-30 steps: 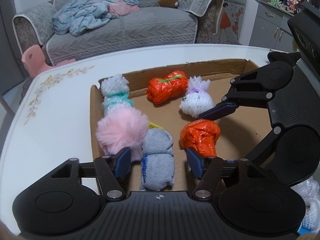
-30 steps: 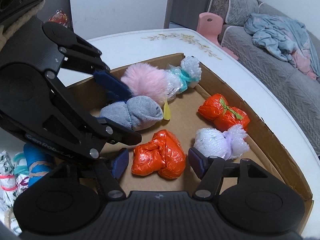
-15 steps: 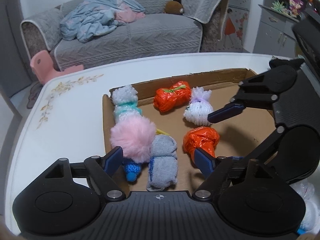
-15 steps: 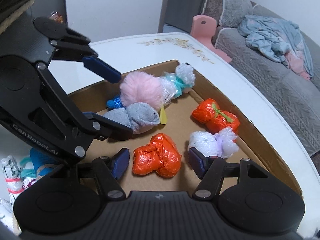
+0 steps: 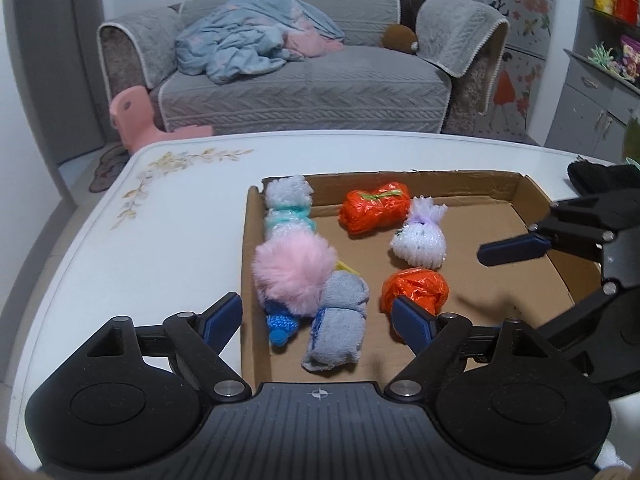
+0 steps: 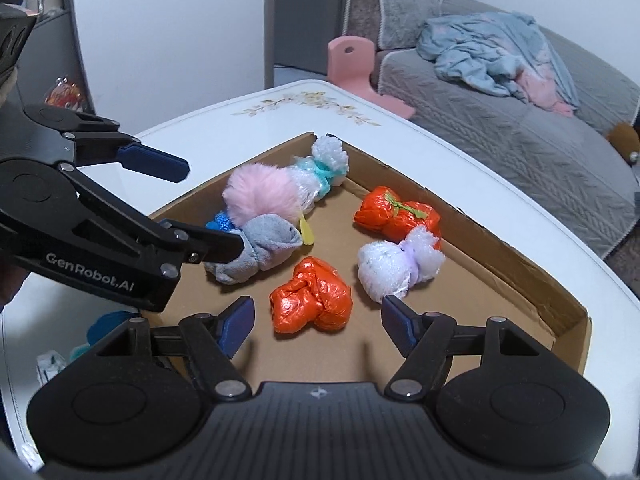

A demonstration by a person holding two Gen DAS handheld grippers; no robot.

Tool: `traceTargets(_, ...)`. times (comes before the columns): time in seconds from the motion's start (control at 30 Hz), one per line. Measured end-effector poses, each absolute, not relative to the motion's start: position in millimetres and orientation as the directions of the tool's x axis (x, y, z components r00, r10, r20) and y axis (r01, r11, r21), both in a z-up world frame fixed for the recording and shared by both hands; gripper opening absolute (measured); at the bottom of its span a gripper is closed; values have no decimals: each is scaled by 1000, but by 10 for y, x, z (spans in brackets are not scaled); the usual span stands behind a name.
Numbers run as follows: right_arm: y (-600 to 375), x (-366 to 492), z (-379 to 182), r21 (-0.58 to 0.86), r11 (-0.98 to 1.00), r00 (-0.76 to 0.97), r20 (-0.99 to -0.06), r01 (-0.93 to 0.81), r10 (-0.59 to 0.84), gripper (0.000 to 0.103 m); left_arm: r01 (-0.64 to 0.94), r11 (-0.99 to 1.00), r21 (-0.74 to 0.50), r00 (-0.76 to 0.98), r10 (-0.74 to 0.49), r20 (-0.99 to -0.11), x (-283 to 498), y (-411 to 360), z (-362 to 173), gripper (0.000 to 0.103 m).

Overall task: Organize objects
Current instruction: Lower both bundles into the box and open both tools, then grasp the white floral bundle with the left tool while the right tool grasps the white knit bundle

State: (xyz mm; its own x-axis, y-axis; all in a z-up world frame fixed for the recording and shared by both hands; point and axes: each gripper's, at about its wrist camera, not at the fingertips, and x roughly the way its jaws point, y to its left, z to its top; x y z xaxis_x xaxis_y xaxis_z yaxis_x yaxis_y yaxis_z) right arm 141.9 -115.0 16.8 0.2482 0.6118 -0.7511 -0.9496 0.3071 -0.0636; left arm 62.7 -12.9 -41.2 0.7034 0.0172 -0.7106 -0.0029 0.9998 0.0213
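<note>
Right wrist view: both the left hand-held gripper (image 6: 200, 208) and right hand-held gripper (image 6: 316, 320), jaws opening and empty, hover above soft bundles (image 6: 312, 300) apparently gathered for sorting in a cardboard tray (image 6: 500, 248) on the tabletop (image 6: 460, 148).

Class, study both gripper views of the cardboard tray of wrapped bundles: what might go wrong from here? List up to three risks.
1. The left gripper and right gripper, both opening with nothing between their jaws, hang close together over the cardboard tray; they may collide.
2. The pink pompom touches the grey sock roll and blue knitted piece; grabbing one could drag the others.
3. The near orange bundle looks slippery.
</note>
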Motion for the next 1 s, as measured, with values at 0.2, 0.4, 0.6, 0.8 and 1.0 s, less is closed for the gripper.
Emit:
traceTargets(0.2,-1369,1309,297,-52,350,276,-726,-935,630,69,4,1000,25,724,14,-690,401,-93,-324,90)
traceTargets(0.4,-1744,1159,411,-45,370,292,-705,-928,646,71,11,999,34,734,15,-679,48,-40,-369,92)
traceTargets(0.6,-2142,923,460,-37,393,314,-671,-919,672,73,8,1000,7,749,-2,-663,-419,26,-410,93)
traceTargets(0.8,-2546,620,367,-13,422,329,-648,-906,687,75,1,998,-63,754,-42,-655,-926,13,-457,95)
traceTargets(1.0,-2827,371,263,8,442,339,-630,-897,699,76,81,986,-143,720,-158,-676,-1486,-231,-608,96)
